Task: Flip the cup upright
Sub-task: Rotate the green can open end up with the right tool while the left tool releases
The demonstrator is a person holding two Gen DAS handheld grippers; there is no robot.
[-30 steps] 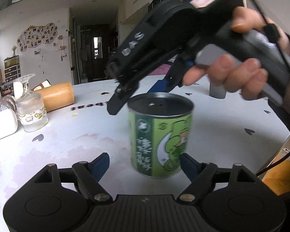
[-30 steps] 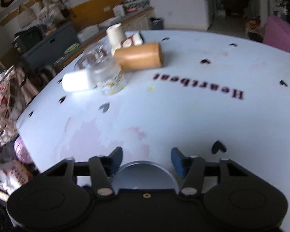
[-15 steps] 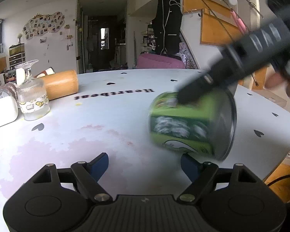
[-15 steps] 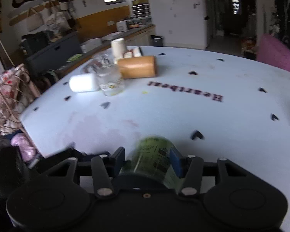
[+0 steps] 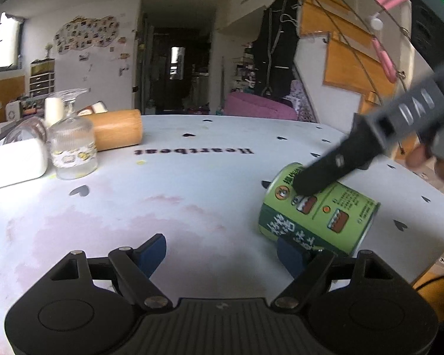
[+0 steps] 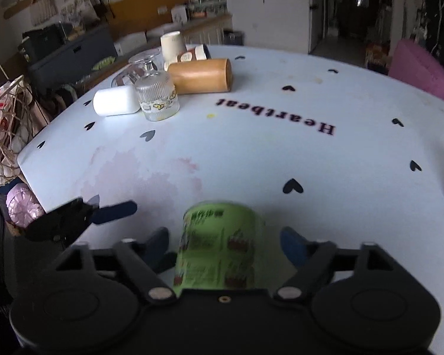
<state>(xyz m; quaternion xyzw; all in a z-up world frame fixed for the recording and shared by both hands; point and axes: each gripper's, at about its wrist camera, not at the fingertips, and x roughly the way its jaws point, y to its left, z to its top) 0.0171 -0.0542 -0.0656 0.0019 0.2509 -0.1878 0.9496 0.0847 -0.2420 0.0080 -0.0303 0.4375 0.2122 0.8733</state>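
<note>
Green printed cylindrical cup (image 6: 219,248) on its side on white worktop (image 6: 251,153), between spread fingers of right gripper (image 6: 225,244), ungripped. Left gripper (image 5: 220,251) wide, empty.

The cup (image 5: 316,210) is a green cylindrical tin — its wall printed with dark green bands, pale characters, small red-and-white panels and blocks of fine print. It is tipped well over on its side, tilted rather than upright, at the near right part of the white table with the black heart marks. In the left wrist view one end points up and to the left, the other down and to the right. In the right wrist view it (image 6: 219,251) appears blurred — its rounded green wall faces the camera, one end toward the table's middle
</note>
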